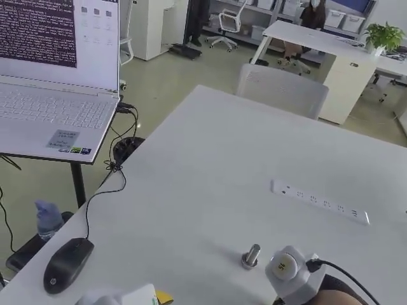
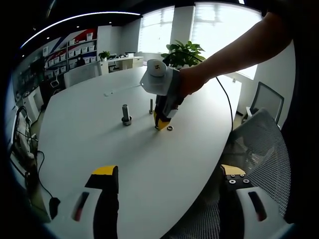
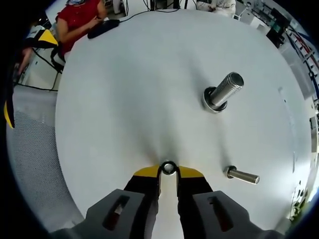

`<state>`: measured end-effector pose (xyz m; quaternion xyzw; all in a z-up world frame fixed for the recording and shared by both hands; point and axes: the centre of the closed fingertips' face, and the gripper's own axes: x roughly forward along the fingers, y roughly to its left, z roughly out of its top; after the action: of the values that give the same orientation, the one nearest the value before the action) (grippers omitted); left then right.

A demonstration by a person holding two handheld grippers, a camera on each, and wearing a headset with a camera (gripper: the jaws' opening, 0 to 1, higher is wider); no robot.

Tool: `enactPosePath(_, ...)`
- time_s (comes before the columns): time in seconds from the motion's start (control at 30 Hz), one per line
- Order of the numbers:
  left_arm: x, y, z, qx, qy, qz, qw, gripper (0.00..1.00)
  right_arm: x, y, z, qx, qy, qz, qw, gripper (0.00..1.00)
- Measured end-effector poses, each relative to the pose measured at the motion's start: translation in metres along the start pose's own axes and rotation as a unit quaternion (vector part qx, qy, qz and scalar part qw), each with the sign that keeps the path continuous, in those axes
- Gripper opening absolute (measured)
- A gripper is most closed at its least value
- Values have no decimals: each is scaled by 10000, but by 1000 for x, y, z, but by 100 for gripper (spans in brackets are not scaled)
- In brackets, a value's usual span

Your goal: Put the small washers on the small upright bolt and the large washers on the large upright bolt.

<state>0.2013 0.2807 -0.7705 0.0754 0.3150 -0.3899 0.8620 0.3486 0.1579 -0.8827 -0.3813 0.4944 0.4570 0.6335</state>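
Observation:
A large upright bolt (image 3: 222,92) (image 1: 251,256) and a thin small upright bolt (image 3: 242,175) stand on the white table (image 3: 124,99). My right gripper (image 3: 169,172) points down at the tabletop. Its yellow-tipped jaws are close together on a small metal washer (image 3: 169,168) that lies flat at their tips. In the left gripper view the right gripper (image 2: 162,124) is held by a hand, with the washer (image 2: 170,128) at its tip, the large bolt (image 2: 126,114) to its left and the small bolt (image 2: 151,106) behind. My left gripper (image 2: 169,172) hangs open and holds nothing, back from the table edge.
A white power strip (image 1: 320,202) lies beyond the bolts. A black mouse (image 1: 67,264) with its cable sits at the table's near left corner. A laptop (image 1: 51,95) stands on a side desk. Mesh chairs (image 2: 259,144) flank the table edge.

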Motion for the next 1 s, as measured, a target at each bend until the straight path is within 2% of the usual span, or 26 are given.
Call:
enactPosePath(0.4,-2,-1,-1,20,15,4,10000,82,-5,0,-1,122,-41,62,9999,13)
enactPosePath(0.7,-3,-2,4,105,34,-3,9999,82,-23,-5,-1,247,-147,101,9995,13)
enactPosePath(1.0,-4,-3,7,136,39,11,9999,82,-30,-8,-15,366,-95,96,9992,13)
